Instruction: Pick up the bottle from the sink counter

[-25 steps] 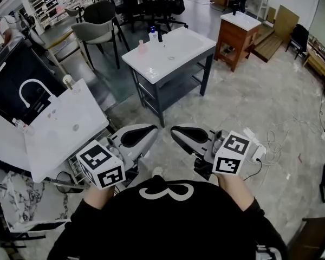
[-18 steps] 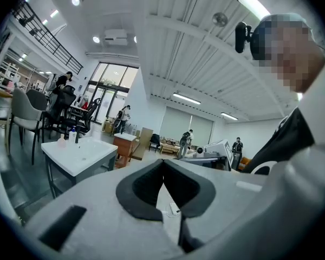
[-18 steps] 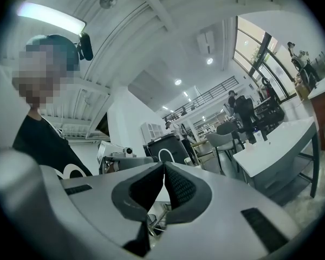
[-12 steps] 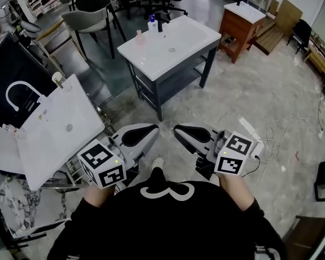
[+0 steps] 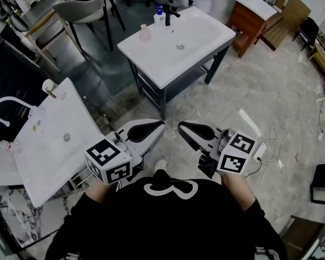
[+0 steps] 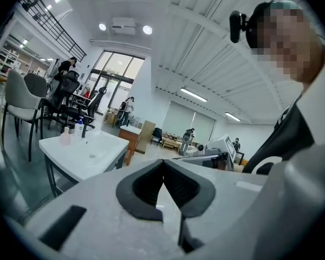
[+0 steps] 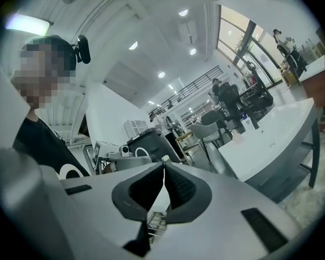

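Observation:
A white sink counter (image 5: 197,42) on a dark frame stands a few steps ahead. At its far-left corner are a white bottle with a blue cap (image 5: 160,17) and a small pink bottle (image 5: 144,33), beside a black faucet (image 5: 171,12). My left gripper (image 5: 161,125) and right gripper (image 5: 181,126) are held side by side near my chest, both shut and empty, well short of the counter. The left gripper view shows its shut gripper (image 6: 163,162), with the counter (image 6: 100,157) and white bottle (image 6: 79,128) far off. In the right gripper view its gripper (image 7: 163,161) is shut too.
A second white sink top (image 5: 57,137) with a curved faucet lies tilted close on my left. A grey chair (image 5: 81,8) stands behind the counter, a brown wooden vanity (image 5: 249,12) to its right. Cables and a power strip (image 5: 259,151) lie on the tiled floor.
The sink counter has come nearer and shifted right in the head view. Both grippers stay shut, held together in front of me.

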`<action>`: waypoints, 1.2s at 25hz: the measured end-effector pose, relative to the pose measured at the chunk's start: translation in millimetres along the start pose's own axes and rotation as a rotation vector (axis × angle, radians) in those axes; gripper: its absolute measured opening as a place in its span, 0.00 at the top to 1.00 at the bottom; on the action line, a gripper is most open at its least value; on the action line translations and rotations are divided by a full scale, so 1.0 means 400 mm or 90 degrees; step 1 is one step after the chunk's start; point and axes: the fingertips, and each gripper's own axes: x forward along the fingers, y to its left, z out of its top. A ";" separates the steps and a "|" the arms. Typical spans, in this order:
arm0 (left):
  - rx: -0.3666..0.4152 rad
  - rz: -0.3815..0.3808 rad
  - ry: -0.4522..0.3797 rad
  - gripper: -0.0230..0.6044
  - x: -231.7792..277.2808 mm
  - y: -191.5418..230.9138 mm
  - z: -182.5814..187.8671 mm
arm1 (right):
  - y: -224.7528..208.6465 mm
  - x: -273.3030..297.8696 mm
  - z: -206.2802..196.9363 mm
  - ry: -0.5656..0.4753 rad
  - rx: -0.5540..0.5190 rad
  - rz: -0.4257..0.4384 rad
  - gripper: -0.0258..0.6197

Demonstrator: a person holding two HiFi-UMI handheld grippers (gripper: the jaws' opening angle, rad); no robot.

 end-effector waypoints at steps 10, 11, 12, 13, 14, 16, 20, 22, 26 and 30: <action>-0.018 -0.008 0.011 0.94 0.026 0.255 0.033 | -0.163 0.180 0.028 0.020 0.019 -0.031 0.94; -0.019 -0.009 0.010 0.94 0.026 0.268 0.034 | -0.170 0.191 0.028 0.022 0.020 -0.032 0.94; -0.018 -0.010 0.009 0.94 0.027 0.280 0.035 | -0.177 0.200 0.030 0.024 0.019 -0.033 0.94; -0.018 -0.009 0.008 0.94 0.027 0.292 0.037 | -0.183 0.209 0.033 0.026 0.018 -0.033 0.94; -0.018 -0.007 0.005 0.94 0.026 0.303 0.040 | -0.187 0.216 0.037 0.028 0.017 -0.033 0.94; -0.016 -0.001 -0.003 0.94 0.024 0.319 0.049 | -0.193 0.225 0.047 0.029 0.013 -0.033 0.94; -0.014 0.009 -0.015 0.94 0.028 0.344 0.065 | -0.210 0.237 0.071 0.024 0.006 -0.030 0.94; -0.016 0.014 -0.015 0.94 0.039 0.361 0.067 | -0.226 0.246 0.077 0.025 0.006 -0.027 0.94; -0.017 0.021 -0.010 0.94 0.078 0.397 0.085 | -0.275 0.259 0.105 0.025 0.011 -0.018 0.94; -0.011 0.038 -0.013 0.94 0.122 0.442 0.120 | -0.347 0.276 0.148 0.022 0.013 -0.010 0.94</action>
